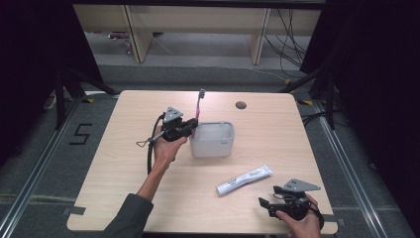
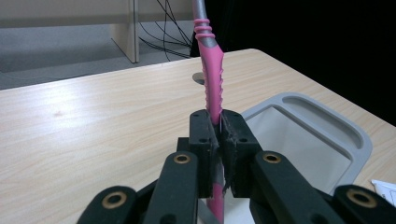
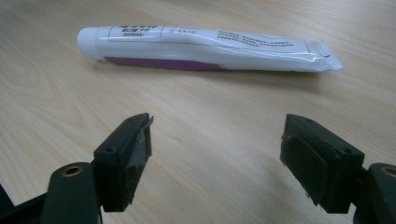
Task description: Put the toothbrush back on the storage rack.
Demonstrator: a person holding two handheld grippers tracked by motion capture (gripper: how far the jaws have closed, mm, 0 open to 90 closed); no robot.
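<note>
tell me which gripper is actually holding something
The left gripper: its jaws clamp the pink toothbrush. The right gripper is open, short of the toothpaste tube.

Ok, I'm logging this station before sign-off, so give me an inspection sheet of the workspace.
Surface: light wood table, grommet hole at far edge.
Job's things: pink toothbrush upright beside grey tub; toothpaste tube lying flat.
Clutter: nothing seen.
Grippers: left claw shut on toothbrush handle; right claw open, short of the tube.
Cables: one trails from left claw; more on the floor behind.
Surroundings: wooden furniture legs, dark curtains.
</note>
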